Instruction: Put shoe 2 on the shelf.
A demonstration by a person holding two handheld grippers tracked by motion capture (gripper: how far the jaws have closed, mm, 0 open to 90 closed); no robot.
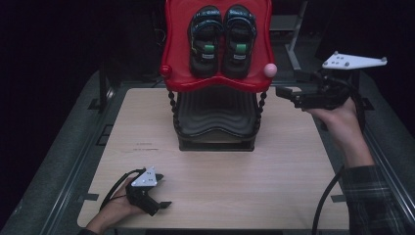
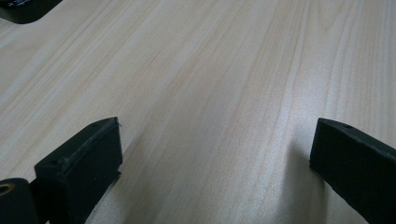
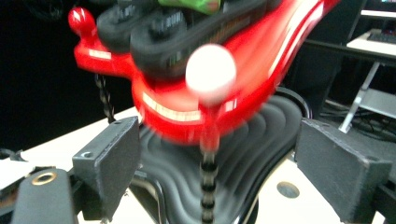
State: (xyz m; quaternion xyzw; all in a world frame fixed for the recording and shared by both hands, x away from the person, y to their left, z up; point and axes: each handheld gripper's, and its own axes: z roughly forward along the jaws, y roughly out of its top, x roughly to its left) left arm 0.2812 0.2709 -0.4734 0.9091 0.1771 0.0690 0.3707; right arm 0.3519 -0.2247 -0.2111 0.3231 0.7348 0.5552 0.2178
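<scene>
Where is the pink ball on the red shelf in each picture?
High view: the pink ball sits on the red shelf's front right corner, beside the sandals.
Left gripper view: bare wooden table between its open claw, no ball.
Right gripper view: ball at top centre, blurred, above the open right claw.
Shared landmark: the wooden table.

Overhead, plus two close gripper views

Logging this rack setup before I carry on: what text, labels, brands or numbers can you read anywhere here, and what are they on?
No text reads clearly in any view.
Left sandal: green tab and pale label on the strap, too small to read.
Right sandal: the same, too small.
Red shelf: pale strips on its front edge in the right gripper view, blurred.
Table: faint dark marks, unreadable.
</scene>
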